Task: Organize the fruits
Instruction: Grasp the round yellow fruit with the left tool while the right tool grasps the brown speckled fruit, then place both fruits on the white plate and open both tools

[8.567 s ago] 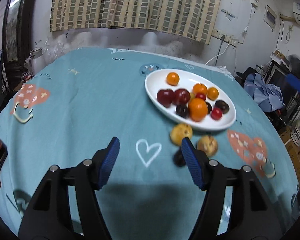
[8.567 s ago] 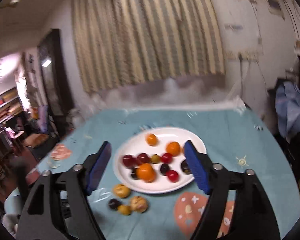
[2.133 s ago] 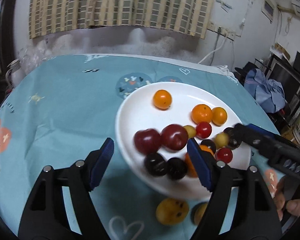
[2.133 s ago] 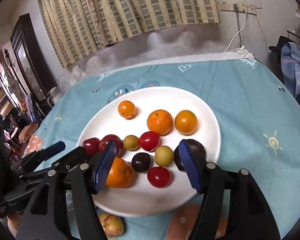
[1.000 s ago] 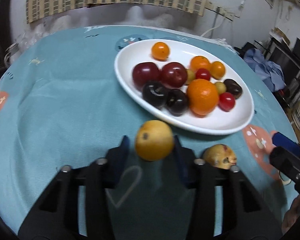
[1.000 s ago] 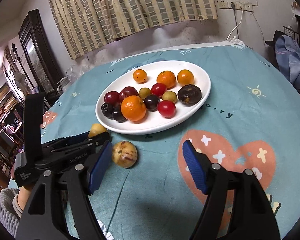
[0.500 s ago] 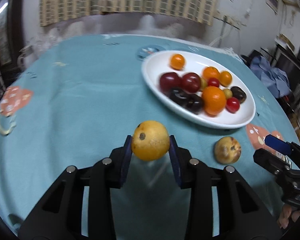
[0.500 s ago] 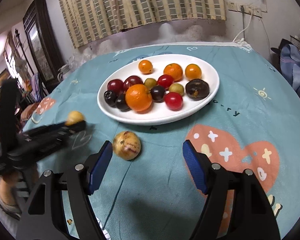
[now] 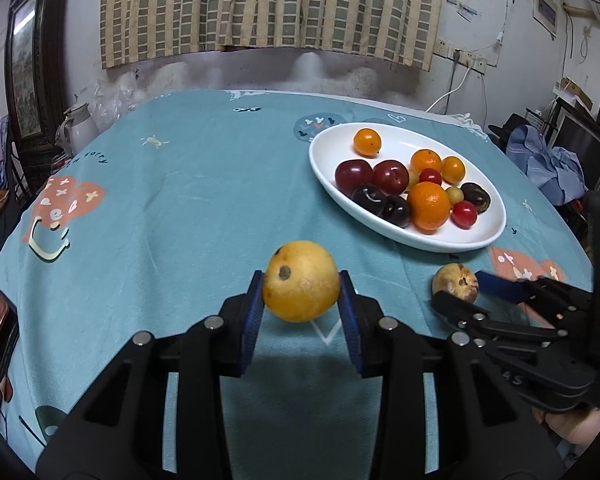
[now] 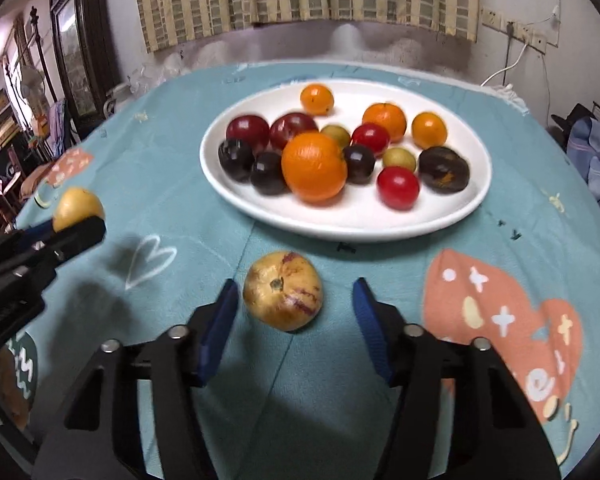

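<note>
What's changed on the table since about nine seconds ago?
The left gripper has taken the yellow fruit off the cloth and lifted it. The right gripper has come down around the speckled fruit, jaws closing, not yet touching. A small dark fruit went from cloth to white plate. The plate hasn't moved.

Left hand-held gripper: angled downward over the table, blue pads pressed on both sides of a yellow fruit that it carries clear of the cloth.
Right hand-held gripper: angled downward, jaws closing; a speckled fruit sits between the pads, near the left one, with a gap at the right one.
Person's hand: bare fingers seen under the right hand-held gripper's body, at the left wrist view's lower right edge.
</note>
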The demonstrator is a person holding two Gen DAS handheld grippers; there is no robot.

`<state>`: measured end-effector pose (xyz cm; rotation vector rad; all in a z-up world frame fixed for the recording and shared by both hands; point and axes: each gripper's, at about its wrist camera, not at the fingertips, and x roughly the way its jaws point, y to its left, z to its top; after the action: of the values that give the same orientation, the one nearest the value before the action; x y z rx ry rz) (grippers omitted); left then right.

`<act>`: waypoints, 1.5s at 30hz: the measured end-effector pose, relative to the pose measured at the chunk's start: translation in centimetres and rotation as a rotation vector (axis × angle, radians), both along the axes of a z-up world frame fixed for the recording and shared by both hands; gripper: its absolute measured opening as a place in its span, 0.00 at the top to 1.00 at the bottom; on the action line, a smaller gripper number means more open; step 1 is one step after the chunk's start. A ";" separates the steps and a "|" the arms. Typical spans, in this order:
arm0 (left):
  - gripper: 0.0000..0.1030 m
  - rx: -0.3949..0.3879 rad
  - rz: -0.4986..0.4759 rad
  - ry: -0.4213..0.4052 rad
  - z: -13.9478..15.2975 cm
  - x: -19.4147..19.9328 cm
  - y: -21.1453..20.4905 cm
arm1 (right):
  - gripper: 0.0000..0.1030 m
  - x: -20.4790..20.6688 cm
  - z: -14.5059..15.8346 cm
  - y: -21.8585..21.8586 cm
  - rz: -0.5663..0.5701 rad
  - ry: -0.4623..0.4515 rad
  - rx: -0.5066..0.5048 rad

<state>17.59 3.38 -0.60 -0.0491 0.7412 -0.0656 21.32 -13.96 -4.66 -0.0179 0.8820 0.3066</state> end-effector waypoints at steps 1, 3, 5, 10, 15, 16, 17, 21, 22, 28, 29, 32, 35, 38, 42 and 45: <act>0.64 0.008 -0.002 -0.005 0.1 0.0 -0.2 | 0.56 0.0 0.1 -0.1 0.007 -0.002 0.012; 0.64 0.023 -0.002 -0.011 0.1 0.0 -0.4 | 0.60 -0.1 0.0 0.0 0.020 -0.001 0.017; 0.64 0.028 -0.007 -0.013 0.1 -0.1 -0.5 | 0.60 -0.2 0.0 0.0 0.029 0.000 0.026; 0.64 0.029 -0.009 -0.014 0.1 -0.1 -0.5 | 0.62 -0.6 0.2 -0.4 0.044 0.003 0.051; 0.64 0.031 -0.012 -0.025 0.3 -0.3 -0.6 | 0.62 -2.0 1.0 -0.6 0.057 -0.023 0.066; 0.64 0.031 -0.012 -0.029 0.4 -0.3 -0.7 | 0.62 -2.4 1.4 -0.6 0.059 -0.035 0.070; 0.64 0.030 -0.013 -0.032 0.5 -0.3 -0.7 | 0.62 -2.8 1.8 -0.7 0.061 -0.045 0.074; 0.64 0.032 -0.015 -0.048 0.8 -0.7 -0.7 | 0.62 -4.3 3.1 -1.4 0.057 -0.089 0.094; 0.64 0.035 -0.014 -0.053 0.9 -0.8 -0.8 | 0.62 -4.6 3.6 -1.7 0.053 -0.103 0.104; 0.64 0.038 -0.025 -0.079 1.9 -1.1 -1.3 | 0.62 -5.1 5.8 -4.0 0.014 -0.159 0.150; 0.64 0.020 -0.030 -0.077 2.2 -0.8 -1.3 | 0.62 -4.8 6.3 -4.2 0.011 -0.169 0.141; 0.64 -0.005 -0.056 -0.069 3.7 1.5 -2.0 | 0.62 -2.7 7.7 -5.0 -0.016 -0.199 0.080; 0.64 0.028 -0.070 -0.080 4.8 4.6 -3.7 | 0.62 0.7 7.9 -5.8 -0.053 -0.204 0.055; 0.64 0.027 -0.088 -0.071 4.8 7.6 -5.2 | 0.62 4.2 7.0 -5.9 -0.074 -0.190 0.040; 0.63 0.013 -0.085 -0.028 3.3 11.9 -6.4 | 0.62 7.5 5.9 -5.5 -0.076 -0.189 0.042; 0.58 -0.007 -0.076 0.011 2.3 14.7 -6.4 | 0.61 9.6 5.0 -4.6 -0.060 -0.179 0.015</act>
<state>32.28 -3.00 1.70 -0.0282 0.7538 -0.1405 30.92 -18.56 0.30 -0.0052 0.7018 0.2514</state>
